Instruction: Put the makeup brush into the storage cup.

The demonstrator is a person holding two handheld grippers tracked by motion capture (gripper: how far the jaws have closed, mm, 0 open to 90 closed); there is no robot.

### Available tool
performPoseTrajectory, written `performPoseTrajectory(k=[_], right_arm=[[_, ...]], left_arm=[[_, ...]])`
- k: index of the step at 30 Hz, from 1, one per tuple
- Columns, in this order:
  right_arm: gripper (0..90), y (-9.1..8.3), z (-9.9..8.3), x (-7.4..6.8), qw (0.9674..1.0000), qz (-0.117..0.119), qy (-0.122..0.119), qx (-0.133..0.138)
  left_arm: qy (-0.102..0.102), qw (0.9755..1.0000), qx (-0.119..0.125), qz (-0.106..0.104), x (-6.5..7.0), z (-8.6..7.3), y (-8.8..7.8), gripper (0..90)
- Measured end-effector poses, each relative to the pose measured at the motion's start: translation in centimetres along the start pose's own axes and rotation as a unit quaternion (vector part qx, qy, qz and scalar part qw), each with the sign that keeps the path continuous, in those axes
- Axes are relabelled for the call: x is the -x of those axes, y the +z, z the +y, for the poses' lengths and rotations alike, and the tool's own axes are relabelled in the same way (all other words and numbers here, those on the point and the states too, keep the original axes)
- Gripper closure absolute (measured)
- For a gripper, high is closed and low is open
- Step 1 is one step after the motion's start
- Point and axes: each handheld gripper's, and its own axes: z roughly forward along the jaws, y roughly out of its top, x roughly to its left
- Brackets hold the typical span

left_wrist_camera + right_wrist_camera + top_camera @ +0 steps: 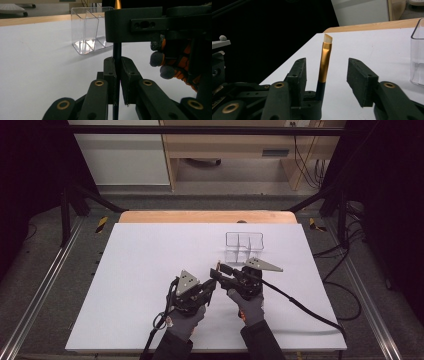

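Note:
A makeup brush (325,62) with a black handle, gold ferrule and pale angled bristles stands upright above the white table. My left gripper (116,62) is shut on its thin black handle (117,50). My right gripper (327,66) is open, its two jaws standing on either side of the ferrule and apart from it. In the high view both grippers meet at mid-table: the left gripper (210,285) points up to the right, the right gripper (222,270) points left, and the brush tip (218,265) shows between them.
A clear plastic organizer with dividers (244,247) stands empty just behind the grippers, also seen in the left gripper view (87,30). The white board (150,270) lies on a wooden table; gloved fingers (160,60) hold the right gripper.

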Motion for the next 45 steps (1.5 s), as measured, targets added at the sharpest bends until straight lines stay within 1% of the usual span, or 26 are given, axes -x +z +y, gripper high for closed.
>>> performPoseTrajectory(k=[4, 5, 9, 12, 19, 21, 22, 23, 34, 37, 40, 41, 42, 43, 45], right_arm=[[58.4, 0.08, -0.02, 0.02, 1.0, 0.005, 0.005, -0.002], [59.7, 0.09, -0.02, 0.01, 1.0, 0.005, 0.006, -0.003], [64.7, 0.11, -0.02, 0.03, 0.9999, 0.01, 0.008, -0.003], [69.5, 0.13, -0.04, 0.04, 0.9999, 0.011, 0.01, -0.005], [75.2, 0.25, -0.14, 0.08, 0.9998, 0.017, 0.011, -0.009], [80.1, 0.19, -0.14, 0.03, 0.9997, 0.018, 0.012, -0.008], [80.1, 0.19, -0.14, 0.03, 0.9997, 0.018, 0.012, -0.008], [82.4, 0.19, -0.13, 0.01, 0.9996, 0.022, 0.013, -0.007], [83.6, 0.19, -0.15, 0.0, 0.9996, 0.026, 0.013, -0.007], [83.5, 0.2, -0.15, 0.0, 0.9996, 0.027, 0.012, -0.004], [83.6, 0.2, -0.16, 0.0, 0.9995, 0.03, 0.007, -0.003], [83.6, 0.2, -0.16, 0.0, 0.9996, 0.028, 0.005, -0.001], [83.6, 0.15, -0.1, 0.04, 0.9997, 0.025, 0.002, 0.002], [83.6, 0.15, -0.1, 0.04, 0.9997, 0.025, 0.002, 0.002], [83.6, 0.06, 0.1, 0.13, 0.9998, 0.019, -0.003, 0.008]], left_arm=[[0.002, 1.0, 0.002, 0.006, 0.0, 0.03, -0.05, 82.2], [-0.001, 1.0, 0.001, 0.002, -0.02, 0.04, -0.03, 82.2], [0.002, 1.0, 0.002, 0.003, 0.1, 0.1, -0.02, 82.2], [0.0, 1.0, 0.003, 0.003, 0.1, 0.14, -0.04, 82.2], [0.001, 1.0, 0.003, 0.005, 0.16, 0.18, -0.04, 82.2], [0.0, 1.0, 0.003, 0.005, 0.15, 0.19, -0.04, 82.2], [0.0, 1.0, 0.003, 0.005, 0.17, 0.19, -0.03, 82.2], [0.0, 1.0, 0.003, 0.005, 0.18, 0.19, -0.02, 82.2], [0.004, 0.9999, 0.004, 0.01, 0.25, 0.18, 0.0, 82.0], [0.008, 0.9999, 0.007, 0.011, 0.23, 0.17, -0.05, 81.9], [0.014, 0.9998, 0.004, 0.01, 0.1, 0.2, -0.16, 81.4], [0.015, 0.9998, 0.002, 0.009, 0.06, 0.19, -0.16, 80.5], [0.017, 0.9998, 0.001, 0.01, -0.07, 0.22, -0.28, 76.4], [0.017, 0.9998, 0.001, 0.01, -0.07, 0.22, -0.28, 74.1], [0.02, 0.9998, 0.001, 0.007, -0.25, 0.28, -0.43, 71.6]])
